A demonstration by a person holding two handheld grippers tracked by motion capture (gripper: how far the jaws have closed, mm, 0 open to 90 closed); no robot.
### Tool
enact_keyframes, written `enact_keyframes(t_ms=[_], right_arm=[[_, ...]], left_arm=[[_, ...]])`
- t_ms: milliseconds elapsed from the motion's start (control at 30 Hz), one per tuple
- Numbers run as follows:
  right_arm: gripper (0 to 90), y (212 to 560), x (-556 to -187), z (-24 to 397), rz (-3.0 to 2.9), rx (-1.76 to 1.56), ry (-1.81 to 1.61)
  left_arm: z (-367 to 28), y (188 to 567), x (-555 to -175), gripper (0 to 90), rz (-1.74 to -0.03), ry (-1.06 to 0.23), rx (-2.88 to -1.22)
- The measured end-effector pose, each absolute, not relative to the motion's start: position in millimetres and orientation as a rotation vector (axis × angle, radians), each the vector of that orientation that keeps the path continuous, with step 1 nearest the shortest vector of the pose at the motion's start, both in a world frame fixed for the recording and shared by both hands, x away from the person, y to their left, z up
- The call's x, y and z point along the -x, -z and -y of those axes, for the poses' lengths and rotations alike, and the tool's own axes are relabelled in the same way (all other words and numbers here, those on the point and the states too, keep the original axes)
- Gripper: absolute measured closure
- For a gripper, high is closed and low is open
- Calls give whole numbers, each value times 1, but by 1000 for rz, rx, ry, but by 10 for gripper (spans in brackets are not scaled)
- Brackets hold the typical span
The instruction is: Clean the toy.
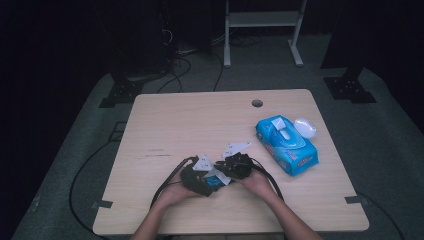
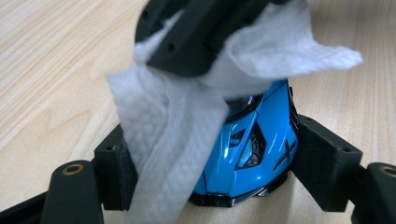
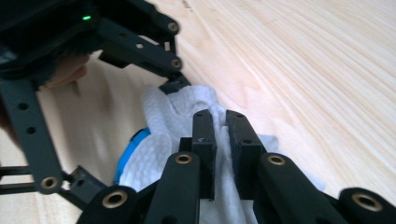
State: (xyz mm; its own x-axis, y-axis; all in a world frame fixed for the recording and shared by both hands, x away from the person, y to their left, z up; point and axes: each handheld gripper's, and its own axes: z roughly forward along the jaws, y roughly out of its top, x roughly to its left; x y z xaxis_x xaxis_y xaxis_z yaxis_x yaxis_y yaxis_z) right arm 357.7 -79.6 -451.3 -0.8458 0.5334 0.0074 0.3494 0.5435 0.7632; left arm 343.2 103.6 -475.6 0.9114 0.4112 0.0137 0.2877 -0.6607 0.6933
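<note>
1. Left: the left gripper [image 1: 196, 179], near the front edge of the table [image 1: 165, 125], clamps a blue toy car [image 2: 254, 154] across its width, one black pad on each flank. In the left gripper view the car's nose points back toward the camera, so its long axis runs along the gripper's own line, away from the hand.

2. Centre: a white wipe [image 2: 173, 140] drapes over the car's roof and down one side, covering about half of the bodywork that view shows. The other flank and the bonnet remain bare and glossy.

3. Right: the right gripper [image 3: 220, 140] is pinched tight on a fold of the wipe, jaws all but meeting. It comes at the car from above and from the far end, opposite the left gripper, pressing the cloth onto the roof.

4. The coming stroke probably depends on that alignment: dragging the wipe along the car's length, nose to tail, would keep it between the holding pads rather than across them.

5. Far right: a blue wipes pack [image 1: 287, 145] lies well apart, with its flap lifted.
</note>
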Motion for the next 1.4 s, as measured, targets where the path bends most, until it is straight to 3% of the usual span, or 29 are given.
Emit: enact_keyframes(t_ms=[200,367,600,1400], right_arm=[[821,452,-356,70,-2572,-736,-1168],[822,449,-366,97,-2520,-831,-1163],[822,449,-351,129,-2465,-842,-1174],[820,451,-333,158,-2464,-853,-1166]], left_arm=[[-104,476,-343,248,-497,-217,-2325],[-105,476,-343,248,-491,-222,-2325],[-105,476,-343,247,-486,-221,-2331],[-105,476,-344,247,-480,-217,-2339]])
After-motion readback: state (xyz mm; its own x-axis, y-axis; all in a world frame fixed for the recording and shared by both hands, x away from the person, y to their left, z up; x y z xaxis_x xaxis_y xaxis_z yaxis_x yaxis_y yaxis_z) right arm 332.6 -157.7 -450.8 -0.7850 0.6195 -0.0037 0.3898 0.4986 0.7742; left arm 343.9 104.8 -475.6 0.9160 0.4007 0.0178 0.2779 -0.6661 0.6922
